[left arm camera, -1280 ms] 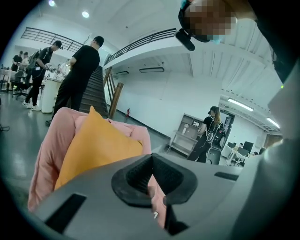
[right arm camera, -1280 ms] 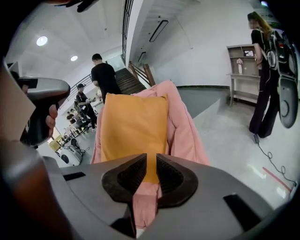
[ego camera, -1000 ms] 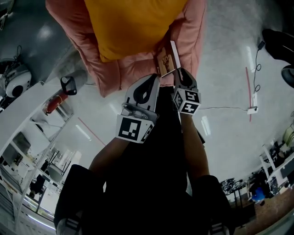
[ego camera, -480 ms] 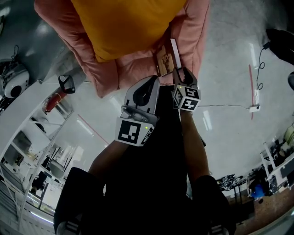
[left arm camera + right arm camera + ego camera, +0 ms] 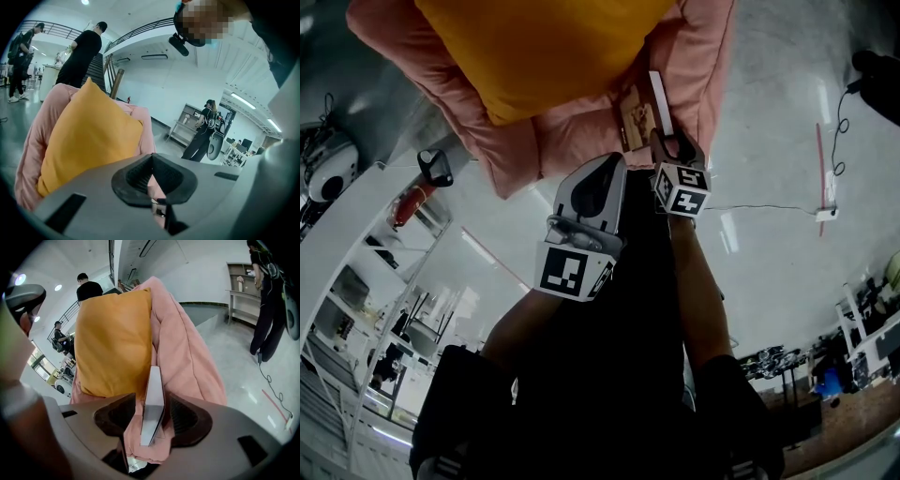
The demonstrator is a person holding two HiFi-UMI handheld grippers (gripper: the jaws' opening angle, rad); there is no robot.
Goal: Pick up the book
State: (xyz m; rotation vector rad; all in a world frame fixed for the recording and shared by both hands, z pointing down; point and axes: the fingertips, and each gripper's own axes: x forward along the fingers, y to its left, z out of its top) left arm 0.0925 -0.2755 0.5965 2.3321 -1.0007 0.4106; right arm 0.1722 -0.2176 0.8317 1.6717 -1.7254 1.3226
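A large orange-yellow cushion (image 5: 534,47) lies on a pink padded blanket (image 5: 581,136) at the top of the head view. A thin, brown-covered book (image 5: 639,114) stands on edge against the pink padding, its near end at the tip of the right gripper (image 5: 672,142). The left gripper (image 5: 605,167) points at the blanket just beside it, its marker cube nearer the person. Dark-sleeved arms run down from both. A white cable (image 5: 759,208) crosses the glossy grey floor (image 5: 769,94) at right; white shelving (image 5: 366,300) stands at left.
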